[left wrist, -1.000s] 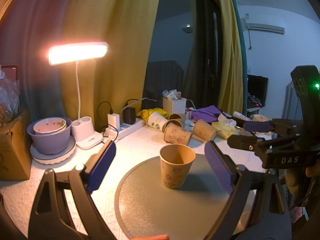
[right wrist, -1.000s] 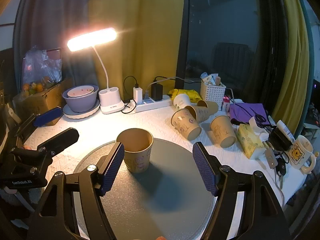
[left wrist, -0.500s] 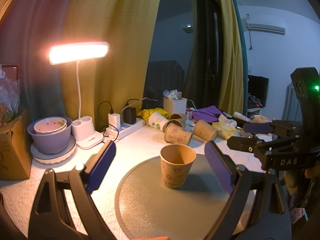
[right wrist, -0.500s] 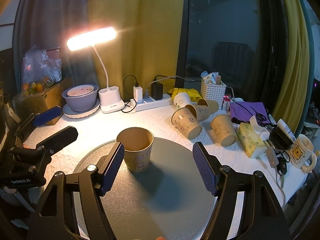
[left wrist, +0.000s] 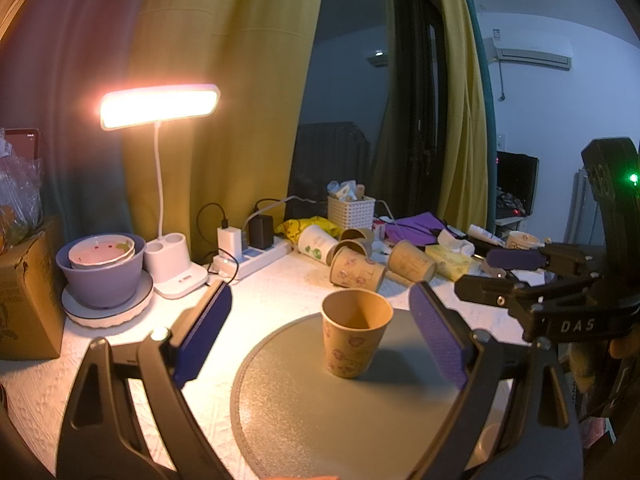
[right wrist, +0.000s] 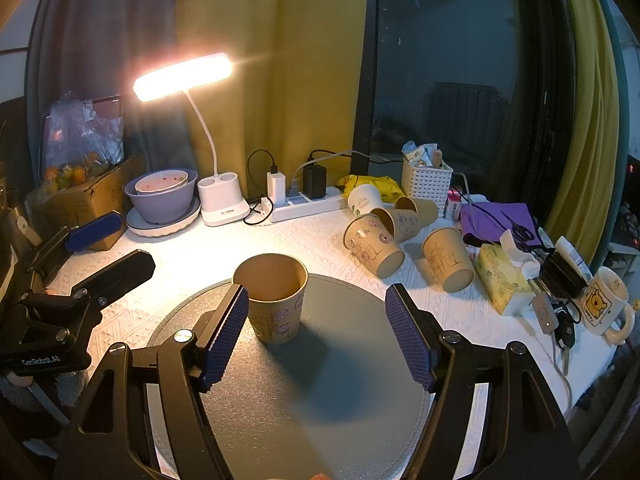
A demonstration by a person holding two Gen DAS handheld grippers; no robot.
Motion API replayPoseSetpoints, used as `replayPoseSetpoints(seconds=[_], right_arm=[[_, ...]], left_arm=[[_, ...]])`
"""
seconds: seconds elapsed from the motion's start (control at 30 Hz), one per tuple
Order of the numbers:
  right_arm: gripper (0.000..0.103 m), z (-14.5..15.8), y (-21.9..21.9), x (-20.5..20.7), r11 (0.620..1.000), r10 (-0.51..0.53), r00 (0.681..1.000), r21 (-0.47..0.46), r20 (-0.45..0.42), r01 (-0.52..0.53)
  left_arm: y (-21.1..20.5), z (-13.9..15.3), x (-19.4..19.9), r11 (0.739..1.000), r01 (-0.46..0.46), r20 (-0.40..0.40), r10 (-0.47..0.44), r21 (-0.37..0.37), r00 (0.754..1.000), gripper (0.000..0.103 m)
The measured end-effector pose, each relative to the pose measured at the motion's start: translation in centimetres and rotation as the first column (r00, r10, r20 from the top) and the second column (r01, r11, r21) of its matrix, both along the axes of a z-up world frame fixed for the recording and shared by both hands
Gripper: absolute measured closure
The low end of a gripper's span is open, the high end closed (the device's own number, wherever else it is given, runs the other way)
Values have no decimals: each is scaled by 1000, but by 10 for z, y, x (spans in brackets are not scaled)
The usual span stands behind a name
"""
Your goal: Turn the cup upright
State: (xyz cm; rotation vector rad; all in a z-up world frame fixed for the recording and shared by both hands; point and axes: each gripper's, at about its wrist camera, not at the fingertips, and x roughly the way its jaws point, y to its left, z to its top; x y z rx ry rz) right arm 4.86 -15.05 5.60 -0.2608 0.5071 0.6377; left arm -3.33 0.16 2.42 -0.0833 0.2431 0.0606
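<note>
A tan paper cup [left wrist: 354,336] with purple drawings stands upright, mouth up, on a round grey mat [left wrist: 320,412]. It shows too in the right wrist view [right wrist: 274,302], on the mat [right wrist: 320,392]. My left gripper [left wrist: 320,336] is open and empty, its blue pads either side of the cup but short of it. My right gripper [right wrist: 316,332] is open and empty; the cup stands just beyond its left pad [right wrist: 222,334]. Each gripper shows in the other's view: the right one [left wrist: 500,270] and the left one [right wrist: 104,244].
Several paper cups [right wrist: 376,244] lie on their sides behind the mat, next to a white basket [right wrist: 426,180], a tissue pack [right wrist: 500,280] and a bear mug [right wrist: 604,304]. A lit desk lamp [right wrist: 220,200], a power strip [right wrist: 304,204], stacked bowls [right wrist: 162,196] and a cardboard box [right wrist: 80,200] line the back.
</note>
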Motion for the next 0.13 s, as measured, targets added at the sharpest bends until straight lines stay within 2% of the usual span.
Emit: replayPoseSetpoints(seconds=[0.13], right_arm=[[29, -1, 2, -2, 1000, 8, 1000, 2, 0, -8]], left_arm=[[4, 1, -7, 1000, -18, 43, 18, -18, 999, 12]])
